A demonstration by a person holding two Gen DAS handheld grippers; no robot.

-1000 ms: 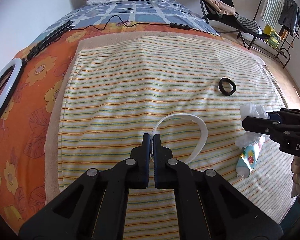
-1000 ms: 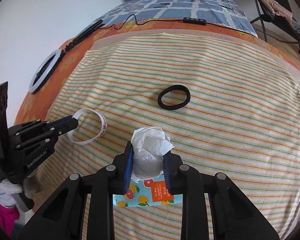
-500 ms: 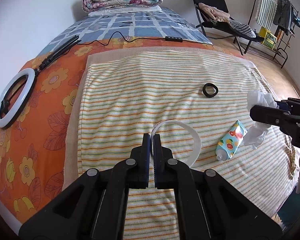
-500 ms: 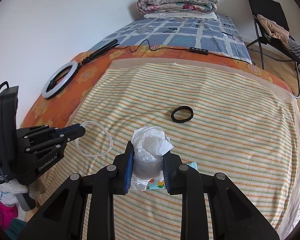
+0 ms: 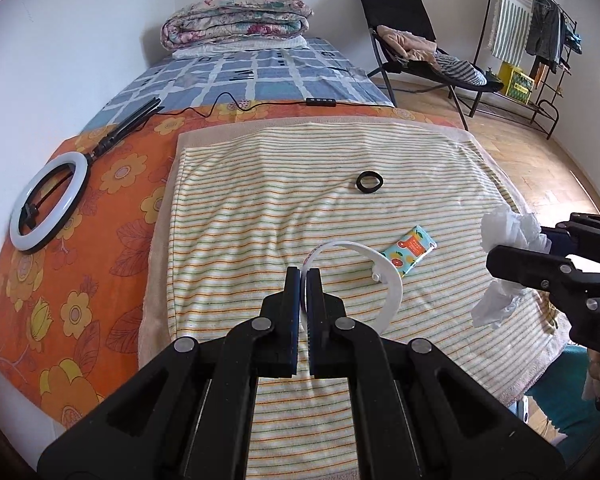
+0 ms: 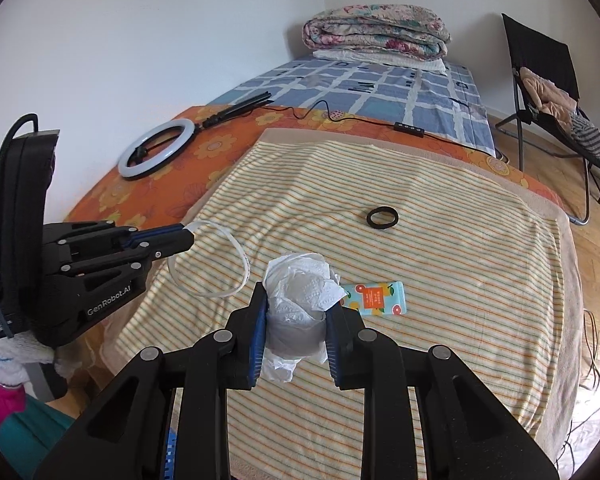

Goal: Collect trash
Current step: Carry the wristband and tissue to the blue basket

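My left gripper (image 5: 303,276) is shut on a thin white plastic ring (image 5: 392,280), which hangs in the air over the striped towel (image 5: 260,208). From the right wrist view the same left gripper (image 6: 188,238) shows at the left, with the white ring (image 6: 240,256) dangling from its tip. My right gripper (image 6: 296,312) is shut on a crumpled white tissue (image 6: 300,288), also lifted off the bed. The tissue (image 5: 508,232) and right gripper (image 5: 520,250) show at the right edge of the left wrist view. A colourful fruit-print tube (image 6: 376,298) (image 5: 410,250) and a black hair tie (image 6: 382,217) (image 5: 369,181) lie on the towel.
The towel covers an orange flowered sheet (image 5: 80,240) on a bed. A ring light (image 5: 48,208) with its cable lies at the left. Folded quilts (image 5: 236,16) sit at the bed's far end. A black chair (image 5: 412,40) and a clothes rack (image 5: 540,40) stand on the wooden floor.
Both grippers have risen and pulled back from the bed with the ring and the tissue. The tube, once under the tissue, now lies exposed on the towel.
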